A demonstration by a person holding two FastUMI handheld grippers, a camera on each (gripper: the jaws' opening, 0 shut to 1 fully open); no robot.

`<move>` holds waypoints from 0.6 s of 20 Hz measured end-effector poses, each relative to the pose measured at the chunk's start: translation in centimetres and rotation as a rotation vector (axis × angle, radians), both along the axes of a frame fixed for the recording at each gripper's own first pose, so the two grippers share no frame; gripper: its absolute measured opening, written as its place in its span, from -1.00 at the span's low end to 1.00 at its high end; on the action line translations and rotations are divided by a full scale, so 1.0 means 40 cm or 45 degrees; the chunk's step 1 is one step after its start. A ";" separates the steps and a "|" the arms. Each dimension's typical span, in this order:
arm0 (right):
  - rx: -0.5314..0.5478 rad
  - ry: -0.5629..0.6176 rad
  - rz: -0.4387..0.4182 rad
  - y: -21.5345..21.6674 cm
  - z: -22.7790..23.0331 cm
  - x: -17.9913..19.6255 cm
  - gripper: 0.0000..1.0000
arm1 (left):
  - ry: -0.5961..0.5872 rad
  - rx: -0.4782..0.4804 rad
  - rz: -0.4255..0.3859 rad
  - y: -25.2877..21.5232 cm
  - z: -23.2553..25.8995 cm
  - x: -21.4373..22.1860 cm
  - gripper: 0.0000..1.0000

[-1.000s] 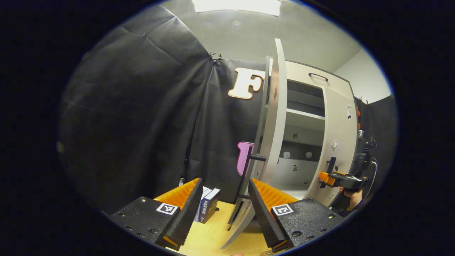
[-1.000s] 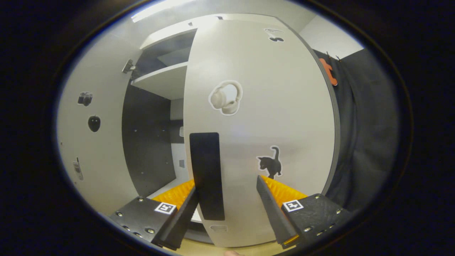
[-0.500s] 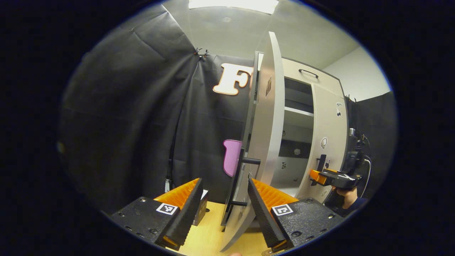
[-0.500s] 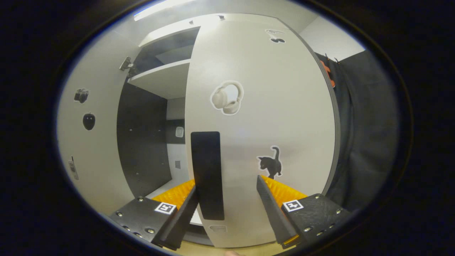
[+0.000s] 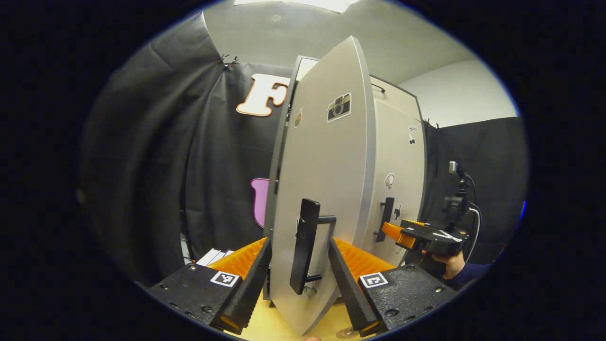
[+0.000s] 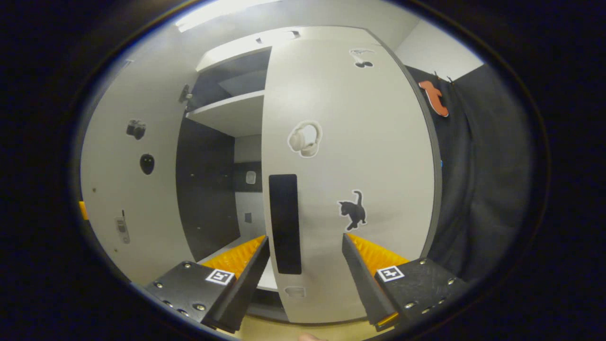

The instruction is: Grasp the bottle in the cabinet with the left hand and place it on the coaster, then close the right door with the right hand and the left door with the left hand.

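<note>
Doors both stand ajar. Left gripper view: my left tool [image 5: 299,279] gapes around the left door's [image 5: 322,180] handle [image 5: 303,246], unclamped. Right gripper view: my right tool [image 6: 305,279] gapes, empty, before the right door [image 6: 360,161]. Bottle unseen.

Left door [image 5: 326,166] handle [image 5: 303,246] between the left gripper's [image 5: 299,279] spread fingers, untouched.

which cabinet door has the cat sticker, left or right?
The right door: a black cat sticker sits beside its handle, under a headphones sticker. The left door carries a camera sticker instead.
</note>
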State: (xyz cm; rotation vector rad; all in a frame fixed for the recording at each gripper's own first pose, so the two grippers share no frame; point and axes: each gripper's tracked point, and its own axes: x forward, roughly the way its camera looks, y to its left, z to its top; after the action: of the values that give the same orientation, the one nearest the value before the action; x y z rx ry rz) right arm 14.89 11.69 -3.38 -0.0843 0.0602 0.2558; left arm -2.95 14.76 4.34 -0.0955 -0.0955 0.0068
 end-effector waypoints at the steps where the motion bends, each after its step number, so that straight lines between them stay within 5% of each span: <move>1: -0.014 -0.007 0.007 -0.011 0.006 -0.012 0.82 | -0.002 0.003 -0.001 -0.008 0.001 0.014 0.55; 12: -0.093 0.007 -0.082 -0.186 0.014 -0.079 0.88 | -0.004 -0.062 -0.193 -0.148 -0.010 0.143 0.56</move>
State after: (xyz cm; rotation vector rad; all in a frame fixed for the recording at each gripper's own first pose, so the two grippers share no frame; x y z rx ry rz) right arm 11.72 4.26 -2.80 -0.1539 0.0774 0.1892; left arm 2.77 8.86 3.93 -0.1515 -0.0913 -0.1421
